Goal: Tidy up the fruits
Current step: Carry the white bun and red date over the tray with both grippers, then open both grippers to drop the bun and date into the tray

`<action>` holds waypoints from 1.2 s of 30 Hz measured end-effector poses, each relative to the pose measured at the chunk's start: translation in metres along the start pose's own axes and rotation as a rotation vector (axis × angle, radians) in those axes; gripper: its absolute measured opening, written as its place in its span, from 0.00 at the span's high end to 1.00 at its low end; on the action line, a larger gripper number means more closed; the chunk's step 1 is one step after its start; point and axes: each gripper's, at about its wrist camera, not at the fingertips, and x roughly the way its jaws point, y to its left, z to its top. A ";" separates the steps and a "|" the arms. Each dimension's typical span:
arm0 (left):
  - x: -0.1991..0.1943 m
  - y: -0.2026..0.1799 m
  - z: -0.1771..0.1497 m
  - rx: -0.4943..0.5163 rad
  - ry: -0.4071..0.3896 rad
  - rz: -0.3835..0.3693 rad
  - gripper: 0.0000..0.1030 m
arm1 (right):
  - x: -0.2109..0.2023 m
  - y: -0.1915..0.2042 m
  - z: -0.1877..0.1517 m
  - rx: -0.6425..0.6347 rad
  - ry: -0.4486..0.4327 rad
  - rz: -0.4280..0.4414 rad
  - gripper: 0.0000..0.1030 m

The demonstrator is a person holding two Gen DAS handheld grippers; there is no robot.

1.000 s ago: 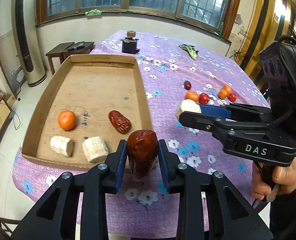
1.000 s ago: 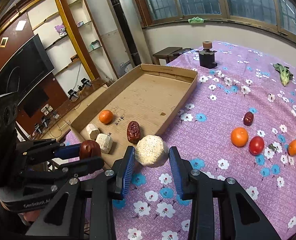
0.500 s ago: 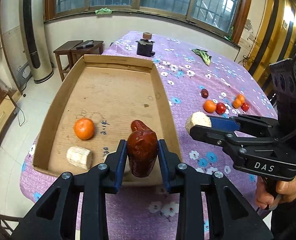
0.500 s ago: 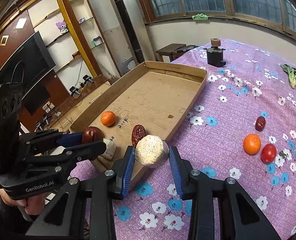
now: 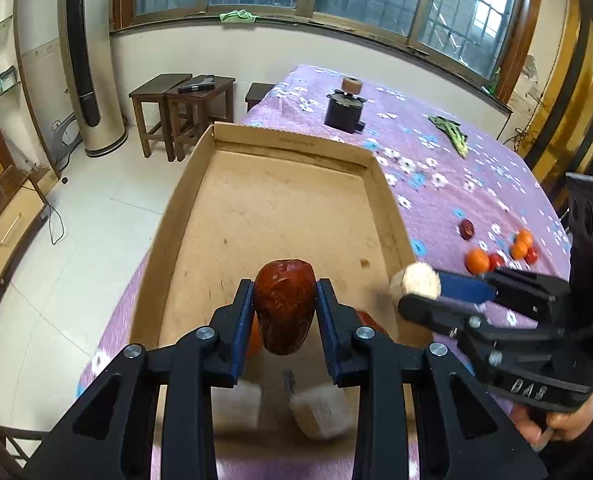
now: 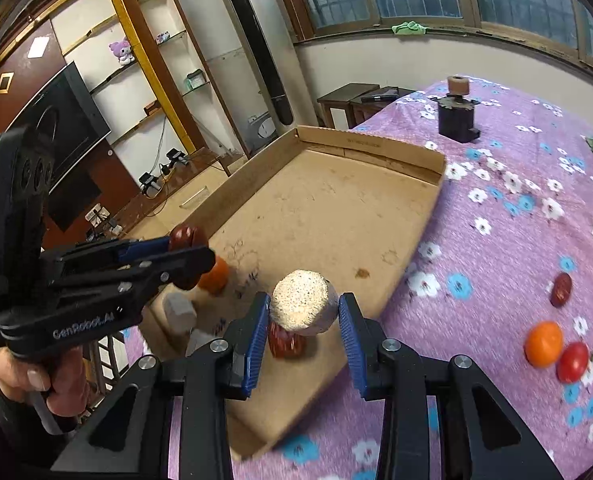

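Note:
My left gripper is shut on a dark red date, held above the near end of the cardboard tray. My right gripper is shut on a pale round chunk, over the tray's near right wall. In the left wrist view that chunk shows at the right gripper's tips. Inside the tray lie an orange, another date and two pale chunks, partly hidden by my fingers. In the right wrist view the left gripper holds its date.
Loose fruit lies on the purple flowered cloth: a date, an orange, a tomato and more small fruit. A black holder and green vegetable sit farther back. Wooden stools stand beyond the table.
Both grippers have moved left and forward over the tray's near end, each carrying its piece. The fruit in the tray now lies beneath my fingers.

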 end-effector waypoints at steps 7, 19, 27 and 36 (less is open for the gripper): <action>0.036 0.007 0.016 -0.013 0.068 0.050 0.73 | 0.035 0.001 0.015 -0.008 0.046 -0.008 0.65; 0.058 0.009 0.010 -0.016 0.148 0.143 0.71 | 0.066 0.001 0.015 -0.055 0.114 -0.037 0.63; 0.023 -0.001 0.005 -0.023 0.073 0.136 0.52 | 0.032 -0.002 0.006 -0.033 0.055 -0.026 0.54; -0.007 -0.051 -0.008 0.029 0.022 0.066 0.50 | -0.047 -0.033 -0.027 0.072 -0.055 -0.053 0.53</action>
